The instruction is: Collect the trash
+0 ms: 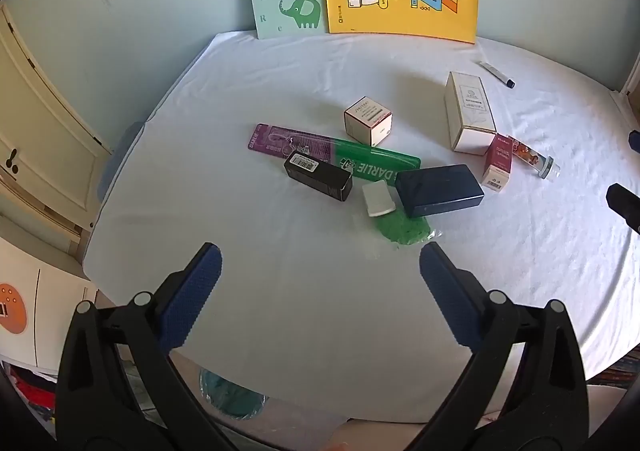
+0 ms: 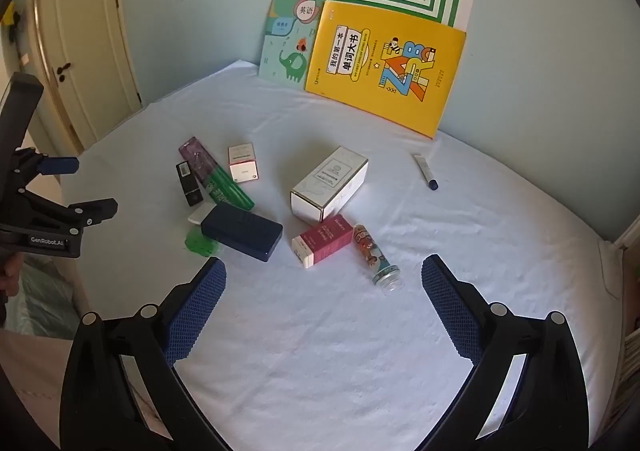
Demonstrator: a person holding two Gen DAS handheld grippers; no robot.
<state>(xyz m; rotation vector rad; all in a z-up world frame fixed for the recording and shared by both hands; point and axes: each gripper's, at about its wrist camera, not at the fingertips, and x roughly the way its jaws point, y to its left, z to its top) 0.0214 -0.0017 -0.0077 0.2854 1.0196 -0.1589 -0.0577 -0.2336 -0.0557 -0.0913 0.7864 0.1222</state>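
Both grippers hovering spread wide over a white-covered table (image 2: pixel 320 331), nothing between the jaws.

Left gripper (image 1: pixel 320 255) and right gripper (image 2: pixel 323 271) are both sitting empty above the near cloth. Trash is lying mid-table: green Darlie box (image 1: pixel 376 167) touching black box (image 1: pixel 319 175), navy box (image 1: pixel 440 190) lying on green wrapper (image 1: pixel 404 229), pink cube box (image 1: pixel 368 120), white carton (image 1: pixel 470 113), red box (image 2: pixel 323 241) just beside small bottle (image 2: pixel 376 257). Marker (image 2: pixel 426 171) is lying apart.
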